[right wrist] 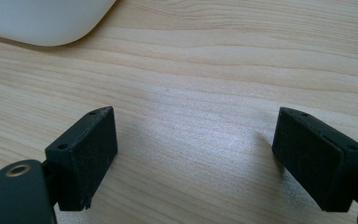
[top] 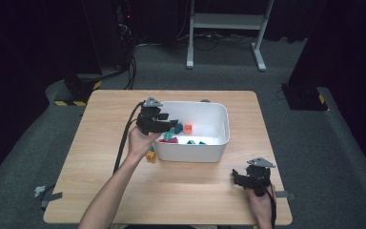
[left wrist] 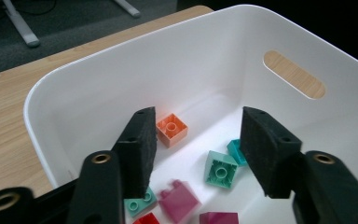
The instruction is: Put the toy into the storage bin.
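Wooden table [top: 100, 181], dark room behind. Your right gripper [top: 246, 179] sits near the table's front right corner, jaws wide apart over bare wood, holding nothing. Your left gripper [top: 164, 126] hangs over the left rim of the white bin [top: 221, 143], mid-table; jaws partly open with nothing between the pads [left wrist: 139, 149]. A blurred magenta block [left wrist: 181, 200] lies just below them, looks freshly dropped. Orange block [left wrist: 171, 129], mint block [left wrist: 221, 170] and others already on the bin floor. Left to do, I'd judge: a few blocks [top: 150, 154] outside, touching the bin's front left corner.
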The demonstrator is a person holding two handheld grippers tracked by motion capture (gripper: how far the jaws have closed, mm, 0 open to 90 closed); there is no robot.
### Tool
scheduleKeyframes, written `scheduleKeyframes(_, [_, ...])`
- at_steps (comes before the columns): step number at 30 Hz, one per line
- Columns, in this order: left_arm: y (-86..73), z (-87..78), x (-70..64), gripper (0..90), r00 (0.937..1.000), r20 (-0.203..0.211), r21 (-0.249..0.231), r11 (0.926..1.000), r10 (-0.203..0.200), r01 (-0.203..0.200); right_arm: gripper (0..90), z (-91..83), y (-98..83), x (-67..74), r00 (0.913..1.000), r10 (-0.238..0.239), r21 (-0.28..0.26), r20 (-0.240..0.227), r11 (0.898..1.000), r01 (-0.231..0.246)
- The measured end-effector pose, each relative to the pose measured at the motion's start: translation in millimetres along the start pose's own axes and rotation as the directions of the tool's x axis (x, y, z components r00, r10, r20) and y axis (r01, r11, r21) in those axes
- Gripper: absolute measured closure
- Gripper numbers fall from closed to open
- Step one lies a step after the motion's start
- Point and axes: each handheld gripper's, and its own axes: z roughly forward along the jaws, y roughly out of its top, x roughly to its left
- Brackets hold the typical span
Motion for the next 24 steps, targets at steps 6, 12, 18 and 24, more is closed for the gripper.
scheduleKeyframes(6, [-0.9, -7.9, -3.2, 35.0, 0.9997, -0.018, -0.018, 0.9997, 0.019, -0.019, 13.7, 0.0, 0.0, 0.0, 1.0, 0.0, 0.0, 0.0, 1.0, 0.0])
scheduleKeyframes(12, [-2.8, -18.7, -1.3, 32.5, 0.999, -0.041, -0.048, 0.9987, 0.016, -0.018, 13.7, 0.0, 0.0, 0.0, 1.0, 0.0, 0.0, 0.0, 1.0, 0.0])
scheduleKeyframes(18, [-7.5, -33.9, 1.2, 31.0, 0.9971, -0.077, -0.078, 0.9969, 0.003, -0.009, 13.7, 0.0, 0.0, 0.1, 1.0, 0.0, 0.0, 0.0, 1.0, 0.0])
scheduleKeyframes(24, [-20.5, -56.8, 5.2, 29.0, 0.9915, -0.128, -0.125, 0.9921, -0.022, 0.006, 13.7, 0.0, 0.0, 0.0, 1.0, 0.0, 0.0, 0.0, 1.0, 0.0])
